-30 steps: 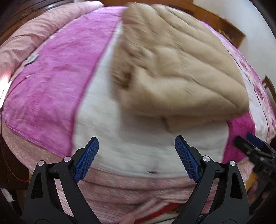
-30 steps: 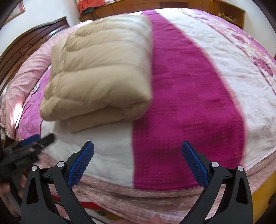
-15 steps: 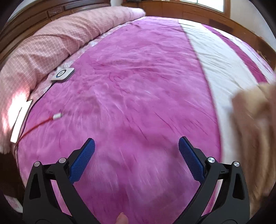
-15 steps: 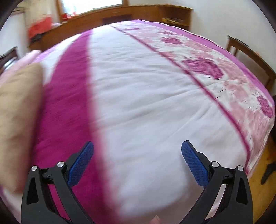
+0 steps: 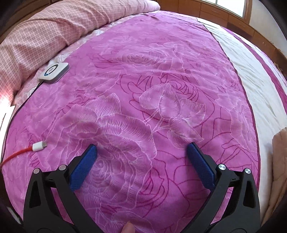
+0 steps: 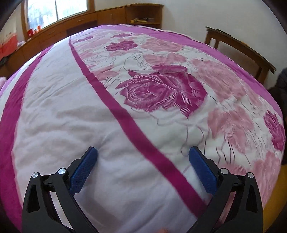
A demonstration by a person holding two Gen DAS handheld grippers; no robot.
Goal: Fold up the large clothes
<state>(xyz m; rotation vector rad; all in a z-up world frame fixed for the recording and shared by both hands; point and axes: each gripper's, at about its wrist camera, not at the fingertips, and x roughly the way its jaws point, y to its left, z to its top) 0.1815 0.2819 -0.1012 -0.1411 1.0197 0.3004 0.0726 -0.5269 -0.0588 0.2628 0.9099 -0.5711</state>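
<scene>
Only a corner of the folded beige padded garment [image 5: 279,161] shows, at the right edge of the left wrist view; the right wrist view does not hold it. My left gripper [image 5: 141,150] hangs over the magenta rose-patterned bedspread [image 5: 143,80], its jaws opening wide with nothing between them. My right gripper [image 6: 143,152] is open and empty over the white and pink floral part of the bedspread [image 6: 161,89]. Both point steeply down at the bed. A fingertip [image 5: 128,228] shows at the bottom edge.
A white square device [image 5: 53,71] and a red cable with a white plug [image 5: 38,145] lie on the bed's left side, beside a pink checked quilt roll [image 5: 53,26]. Wooden cabinets [image 6: 107,16] line the far wall. A wooden table [image 6: 238,46] stands at the bed's right.
Both views have swung off the folded beige garment: the left gripper went left over the magenta area, the right gripper went right over the floral area. The garment lies where it was.
</scene>
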